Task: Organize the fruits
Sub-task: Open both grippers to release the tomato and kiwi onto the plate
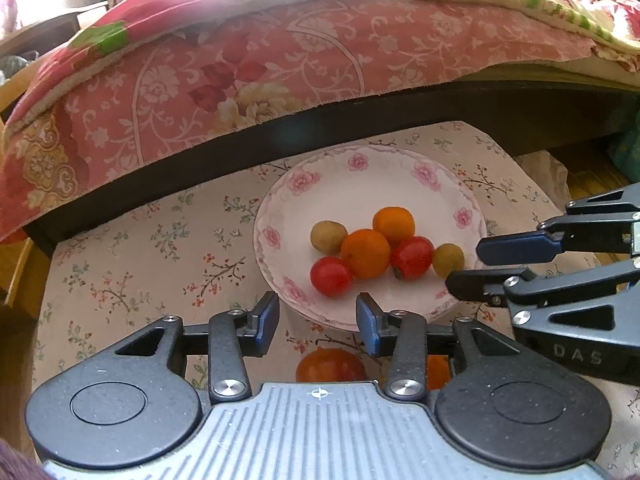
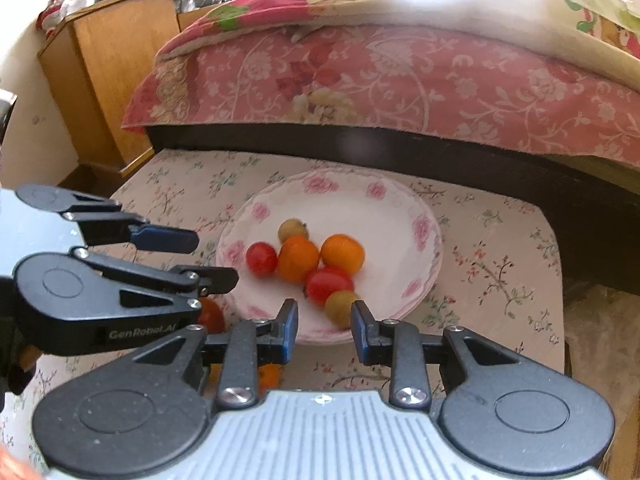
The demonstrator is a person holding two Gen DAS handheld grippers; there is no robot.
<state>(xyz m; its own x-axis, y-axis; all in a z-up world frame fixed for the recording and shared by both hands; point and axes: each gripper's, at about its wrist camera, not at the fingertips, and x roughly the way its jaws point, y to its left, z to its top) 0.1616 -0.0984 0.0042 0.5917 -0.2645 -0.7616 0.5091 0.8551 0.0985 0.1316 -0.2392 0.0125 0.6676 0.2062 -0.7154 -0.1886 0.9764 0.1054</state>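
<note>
A white plate with a pink flower rim point(image 1: 360, 160) point(image 2: 332, 182) sits on the floral tablecloth. It holds two oranges point(image 1: 365, 253) point(image 1: 394, 226), two red tomatoes point(image 1: 331, 276) point(image 1: 412, 258) and two green-brown kiwis point(image 1: 329, 236) point(image 1: 448, 259). My left gripper point(image 1: 318, 314) point(image 2: 216, 258) hovers at the plate's near-left rim, open, with nothing between its fingers. My right gripper point(image 2: 324, 312) point(image 1: 466, 265) is open at the plate's near-right edge. The near kiwi point(image 2: 340, 308) lies at its tips beside the right finger, with a gap to the left finger. A red-orange fruit point(image 1: 330, 366) point(image 2: 210, 316) and another orange one point(image 2: 270, 376) lie on the cloth under the grippers.
The small table with the floral cloth point(image 1: 140, 260) stands against a dark bed frame point(image 1: 200, 168). A pink flowered bedspread point(image 1: 280, 60) hangs over the frame. A wooden cabinet point(image 2: 100, 60) stands at the far left. The table's right edge point(image 2: 560, 280) drops off.
</note>
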